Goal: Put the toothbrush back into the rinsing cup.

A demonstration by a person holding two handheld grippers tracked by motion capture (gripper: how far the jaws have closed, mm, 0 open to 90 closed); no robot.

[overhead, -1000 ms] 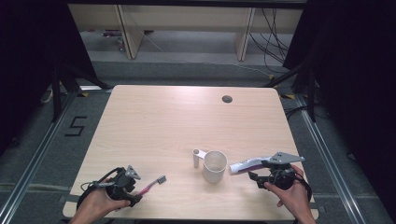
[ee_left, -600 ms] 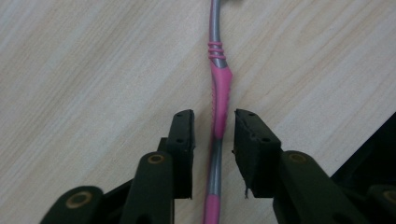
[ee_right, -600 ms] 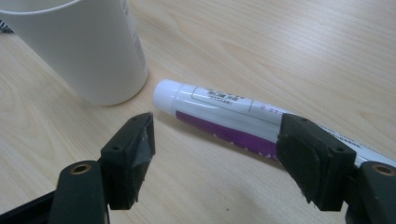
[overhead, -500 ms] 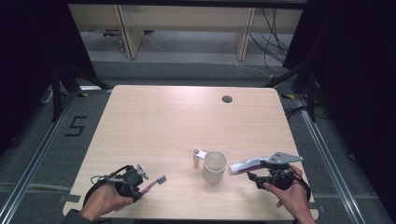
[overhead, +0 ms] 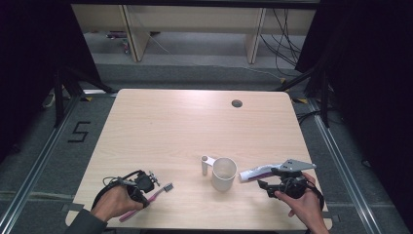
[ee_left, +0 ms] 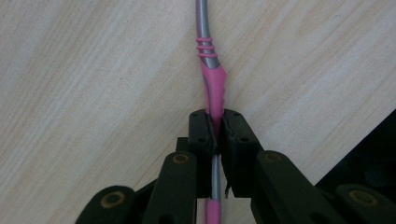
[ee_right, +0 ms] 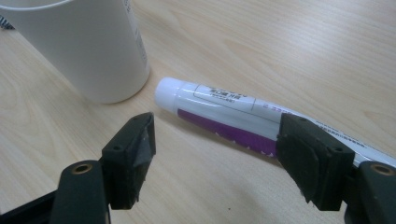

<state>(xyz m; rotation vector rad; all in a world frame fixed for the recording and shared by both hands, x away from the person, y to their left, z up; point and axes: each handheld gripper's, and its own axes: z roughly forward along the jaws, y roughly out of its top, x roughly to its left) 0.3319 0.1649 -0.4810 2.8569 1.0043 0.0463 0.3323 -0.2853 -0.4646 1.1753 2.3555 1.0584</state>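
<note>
Left gripper view puts us closest to the work: the left gripper (ee_left: 215, 135) has just been closing, and its pads now clamp the pink toothbrush (ee_left: 212, 84) across its handle. The handle runs straight up the frame between the jaws, lying flat on the wooden table (ee_left: 93, 70).

We judge the main risk to be here. The pads hold a thin, rounded handle near its tail end, so on lifting the brush may pivot in the grip, or slip free if the jaws are tilted too quickly. The long unsupported head end adds to that turning load.

In the high view, the toothbrush (overhead: 156, 194) lies near the table's front left edge. Its long axis runs diagonally, with the bristle head pointing away from us and to the right, towards the white cup (overhead: 224, 174). The left gripper (overhead: 141, 184) sits over the handle.

In the right gripper view, the right gripper (ee_right: 219, 149) stands open, its jaws straddling the toothpaste tube (ee_right: 224, 116) without pressing on it. The tube's cap end points at the cup (ee_right: 84, 46) and lies just beside it. A careless closure here may push the tube against the cup and tip it.

A small white cylinder (overhead: 204, 165) stands just left of the cup.
</note>
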